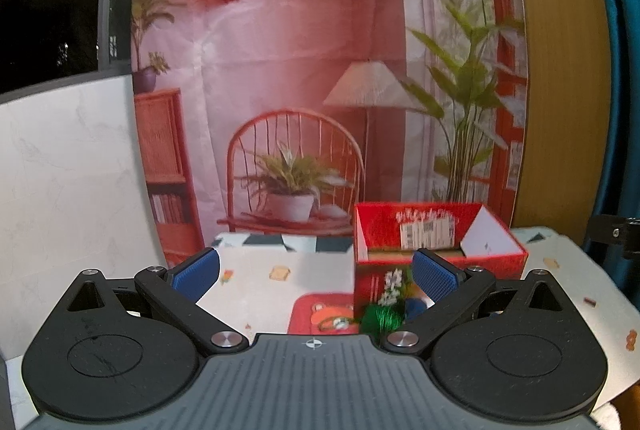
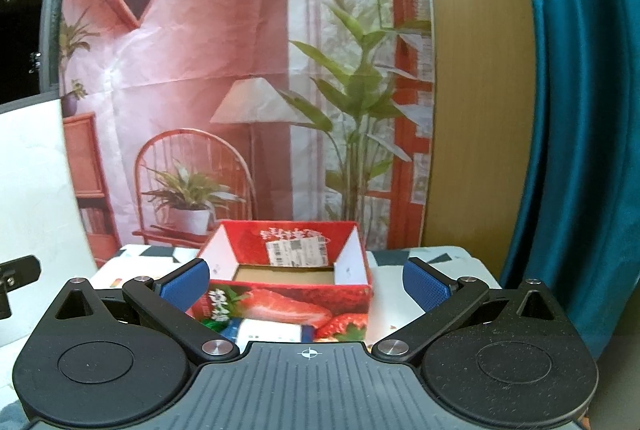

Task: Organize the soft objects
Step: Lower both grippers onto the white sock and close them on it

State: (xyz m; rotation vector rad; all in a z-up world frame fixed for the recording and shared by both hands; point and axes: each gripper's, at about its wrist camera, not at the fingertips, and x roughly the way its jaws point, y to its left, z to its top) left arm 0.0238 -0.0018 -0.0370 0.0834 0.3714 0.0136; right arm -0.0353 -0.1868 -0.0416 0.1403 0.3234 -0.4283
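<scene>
both the left gripper (image 1: 316,272) and the right gripper (image 2: 306,280) hang wide open and empty over the bench (image 1: 256,282), facing the open-topped red box (image 2: 288,270), apparently staged to receive soft things like the red item (image 1: 320,314) beside it.

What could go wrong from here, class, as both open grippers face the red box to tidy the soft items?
1. The red box looks like light cardboard; a finger could push it across the tablecloth.
2. The red soft item lies close against the box, so the left gripper may snag the wall.
</scene>
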